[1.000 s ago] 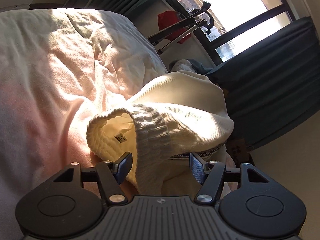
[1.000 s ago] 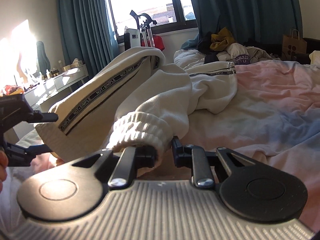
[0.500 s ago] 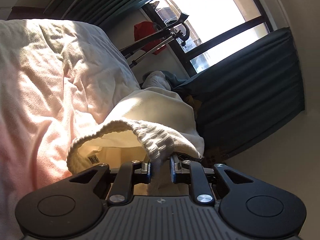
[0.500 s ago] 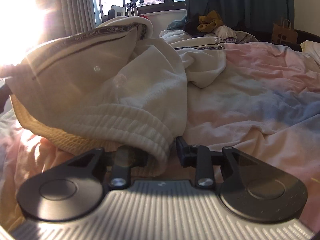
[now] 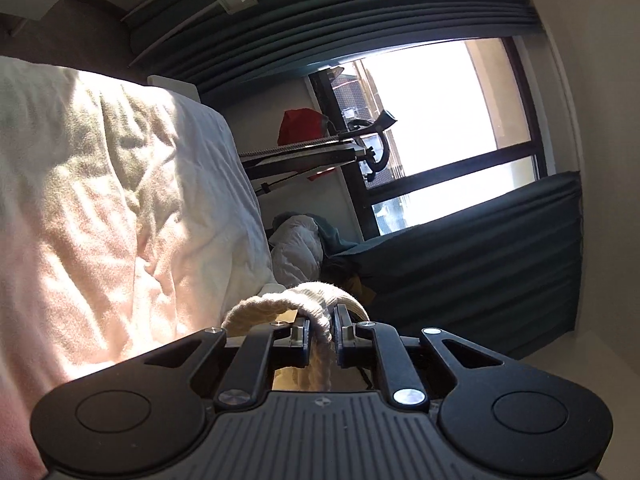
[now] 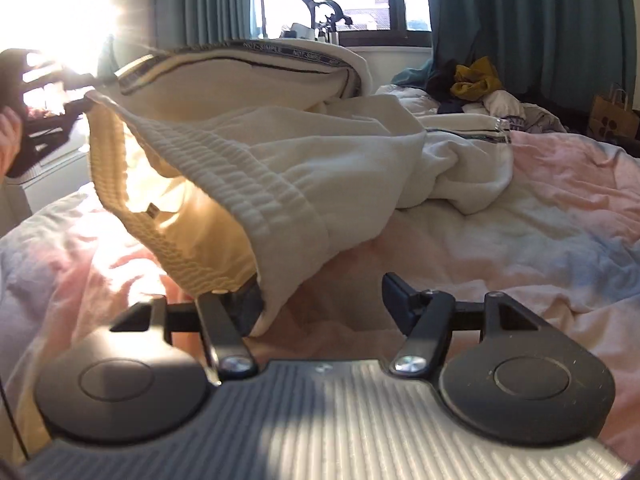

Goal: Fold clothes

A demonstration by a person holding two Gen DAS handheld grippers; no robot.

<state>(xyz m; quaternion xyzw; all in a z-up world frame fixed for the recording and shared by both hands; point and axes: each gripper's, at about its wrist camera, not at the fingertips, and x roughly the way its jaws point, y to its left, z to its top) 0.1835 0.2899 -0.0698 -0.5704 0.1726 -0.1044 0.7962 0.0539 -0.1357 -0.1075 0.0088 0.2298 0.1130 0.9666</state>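
Observation:
Cream sweatpants (image 6: 280,140) with a ribbed waistband and a lettered side stripe lie stretched over the pink and white duvet (image 6: 500,240). My left gripper (image 5: 322,322) is shut on the ribbed waistband (image 5: 316,304); it also shows far left in the right wrist view (image 6: 86,98), holding the band up. My right gripper (image 6: 320,300) is open. Its left finger (image 6: 250,308) is tucked under the near waistband corner; its right finger (image 6: 396,292) stands free over the duvet.
A pile of other clothes (image 6: 476,84) lies at the bed's far side by teal curtains (image 6: 520,20). A paper bag (image 6: 612,114) stands far right. A window and black stand (image 5: 360,148) are beyond the bed. A white dresser (image 6: 36,168) sits at left.
My left gripper closed on the waistband and lifted it away to the left, stretching the band. My right gripper opened wide, letting its corner of the waistband loose.

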